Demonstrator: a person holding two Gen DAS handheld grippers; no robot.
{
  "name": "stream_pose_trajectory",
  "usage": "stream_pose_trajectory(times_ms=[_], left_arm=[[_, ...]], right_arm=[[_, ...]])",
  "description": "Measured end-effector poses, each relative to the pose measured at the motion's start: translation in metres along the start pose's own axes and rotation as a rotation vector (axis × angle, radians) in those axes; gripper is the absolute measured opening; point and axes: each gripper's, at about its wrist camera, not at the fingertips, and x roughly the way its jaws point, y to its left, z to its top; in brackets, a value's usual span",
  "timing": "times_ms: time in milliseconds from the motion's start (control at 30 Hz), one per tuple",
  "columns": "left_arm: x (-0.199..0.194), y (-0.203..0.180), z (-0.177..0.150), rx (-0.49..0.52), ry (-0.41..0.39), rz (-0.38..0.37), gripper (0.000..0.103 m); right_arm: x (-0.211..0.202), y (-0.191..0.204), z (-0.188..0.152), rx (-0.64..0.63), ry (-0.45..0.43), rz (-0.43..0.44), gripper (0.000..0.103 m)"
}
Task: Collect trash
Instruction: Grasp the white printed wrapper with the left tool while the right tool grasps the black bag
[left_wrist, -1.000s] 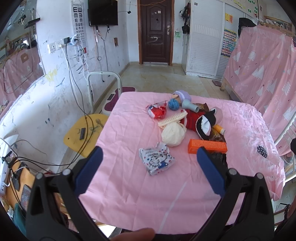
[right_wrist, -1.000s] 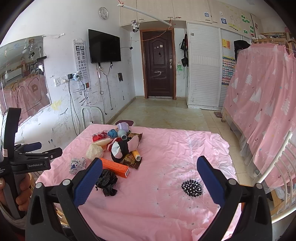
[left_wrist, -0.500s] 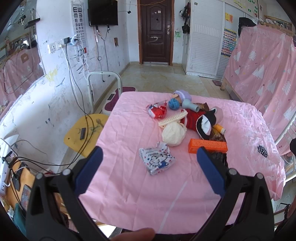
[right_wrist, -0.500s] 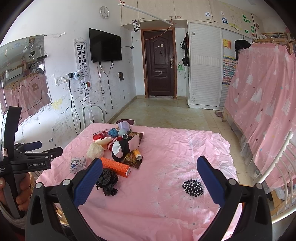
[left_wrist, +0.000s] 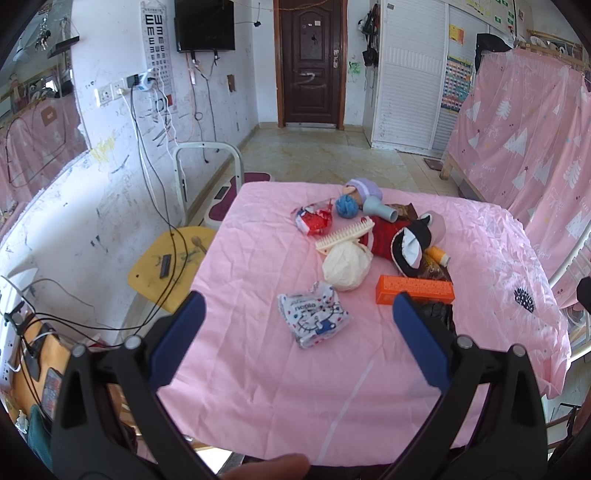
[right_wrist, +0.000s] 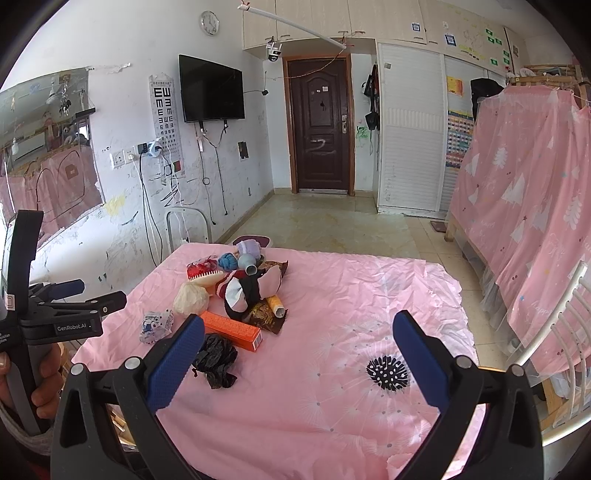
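A pink-covered table (left_wrist: 266, 387) holds a heap of items. Nearest my open left gripper (left_wrist: 297, 306) lies a crumpled tissue pack (left_wrist: 314, 317) with a cartoon print, just beyond the fingertips. Behind it sit a white crumpled bag (left_wrist: 345, 264), an orange box (left_wrist: 413, 290) and a black plastic bag (left_wrist: 437, 314). Farther back are a red snack wrapper (left_wrist: 314, 219) and a brown wrapper (left_wrist: 432, 271). My right gripper (right_wrist: 298, 319) hovers open over the cloth, with the black plastic bag (right_wrist: 216, 360) and orange box (right_wrist: 232, 328) by its left finger. Neither gripper holds anything.
The heap also holds a comb (left_wrist: 343, 234), blue yarn ball (left_wrist: 346, 206), doll (left_wrist: 364, 190), cap (left_wrist: 410, 247) and small orange bottle (left_wrist: 437, 255). A yellow stool (left_wrist: 166, 266) with cables stands left of the table. A white rail (right_wrist: 561, 314) and pink-draped frame (right_wrist: 535, 203) stand to the right.
The right wrist view has drifted very slightly. Both grippers stay open, and the objects on the table lie where they were.
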Motion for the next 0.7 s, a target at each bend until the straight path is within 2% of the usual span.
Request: stream_pose_trajectory(times_ms=[200, 433, 700], left_arm=[[0.004, -0.001, -0.004, -0.003, 0.009, -0.002, 0.097], [0.027, 0.007, -0.01, -0.024, 0.069, -0.015, 0.097], [0.068, 0.01, -0.014, -0.012, 0.173, -0.06, 0.084]], right_arm=[[0.007, 0.002, -0.001, -0.004, 0.019, 0.012, 0.092], [0.04, 0.019, -0.012, -0.022, 0.118, 0.138, 0.092], [0.095, 0.043, -0.027, -0.04, 0.256, 0.237, 0.092]])
